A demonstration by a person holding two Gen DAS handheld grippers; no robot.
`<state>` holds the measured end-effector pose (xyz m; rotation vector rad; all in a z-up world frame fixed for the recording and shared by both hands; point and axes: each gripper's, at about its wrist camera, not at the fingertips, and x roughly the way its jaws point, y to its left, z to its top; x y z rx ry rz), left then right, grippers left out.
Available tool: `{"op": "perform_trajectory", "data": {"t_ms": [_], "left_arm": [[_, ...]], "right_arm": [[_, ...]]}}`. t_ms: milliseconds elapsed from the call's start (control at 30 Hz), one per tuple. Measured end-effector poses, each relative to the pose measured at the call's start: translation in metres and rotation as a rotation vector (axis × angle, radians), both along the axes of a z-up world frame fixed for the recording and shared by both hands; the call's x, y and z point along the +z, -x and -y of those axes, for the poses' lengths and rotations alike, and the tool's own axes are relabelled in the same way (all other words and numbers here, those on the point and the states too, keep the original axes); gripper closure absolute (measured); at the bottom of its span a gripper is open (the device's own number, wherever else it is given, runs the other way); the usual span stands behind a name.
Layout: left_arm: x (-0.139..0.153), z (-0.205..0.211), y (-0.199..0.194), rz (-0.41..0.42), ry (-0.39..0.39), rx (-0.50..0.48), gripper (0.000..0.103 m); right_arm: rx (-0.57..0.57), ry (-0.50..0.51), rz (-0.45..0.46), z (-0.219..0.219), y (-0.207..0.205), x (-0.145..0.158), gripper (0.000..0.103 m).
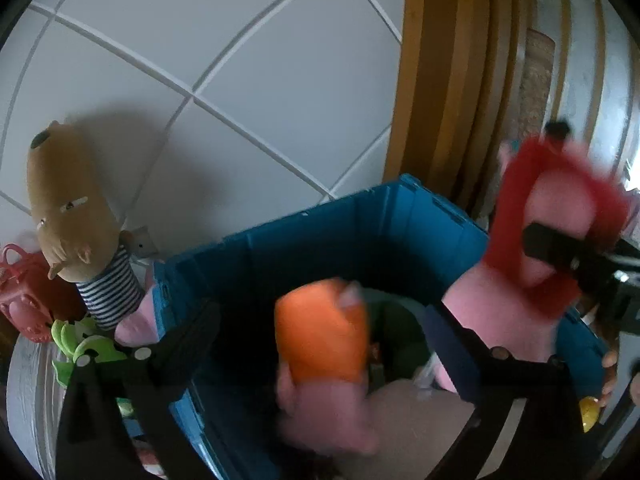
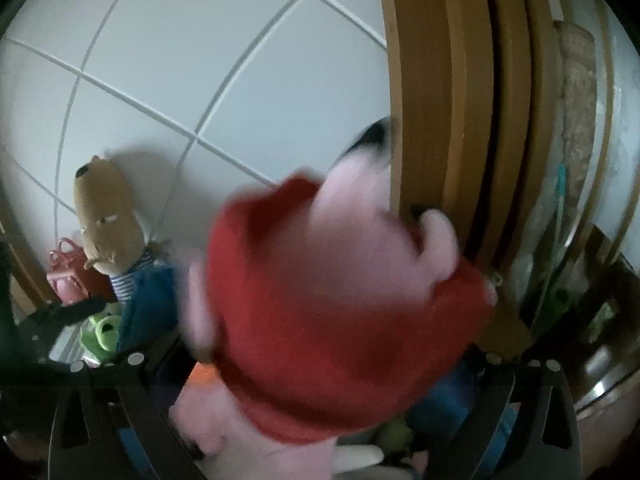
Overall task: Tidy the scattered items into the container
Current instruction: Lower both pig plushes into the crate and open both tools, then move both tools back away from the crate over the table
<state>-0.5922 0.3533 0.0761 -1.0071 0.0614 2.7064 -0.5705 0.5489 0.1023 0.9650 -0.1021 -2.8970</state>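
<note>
1. The blue bin (image 1: 400,232) stands on the white tiled floor (image 1: 240,60), beside a wooden door frame (image 1: 440,80).
2. The left gripper (image 1: 320,344) hangs over the bin's opening, jaws spread wide, touching nothing.
3. An orange-dressed pink plush (image 1: 320,340), blurred, is between those jaws, inside the bin.
4. The right gripper (image 2: 316,364) has its jaws wide apart over the bin's right side; a blurred red-dressed pink plush (image 2: 340,300) lies between them, seemingly loose.
5. A brown striped plush (image 1: 68,208) leans outside the bin's left wall, above green toys (image 1: 80,344) and a red basket (image 1: 24,292).
</note>
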Motion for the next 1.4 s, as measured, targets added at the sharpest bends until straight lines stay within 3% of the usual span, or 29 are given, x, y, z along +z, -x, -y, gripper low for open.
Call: {"op": "perform_trajectory", "data": {"t_ms": [200, 367, 567, 733, 900, 1100, 1400], "left_arm": [[0.006, 0.004, -0.008, 0.005, 0.001, -0.004, 0.0], [0.01, 0.032, -0.031, -0.035, -0.007, 0.016, 0.0], [0.027, 0.081, -0.11, -0.1, -0.013, 0.028, 0.0], [0.034, 0.146, -0.195, -0.168, 0.017, 0.077, 0.0], [0.01, 0.216, -0.282, -0.194, 0.022, 0.128, 0.0], [-0.044, 0.285, -0.363, -0.115, 0.023, 0.224, 0.0], [-0.077, 0.312, -0.45, -0.094, 0.052, 0.339, 0.0]], "right_arm": [[-0.019, -0.023, -0.015, 0.002, -0.006, 0.006, 0.0], [0.01, -0.037, -0.063, 0.017, -0.044, 0.024, 0.0], [0.093, -0.011, -0.139, 0.069, -0.126, 0.052, 0.0], [0.168, 0.043, -0.193, 0.127, -0.215, 0.063, 0.0], [0.176, 0.056, -0.203, 0.184, -0.296, 0.033, 0.0], [0.061, 0.015, -0.224, 0.236, -0.391, -0.035, 0.0], [0.058, -0.04, -0.13, 0.272, -0.453, -0.096, 0.0]]}}
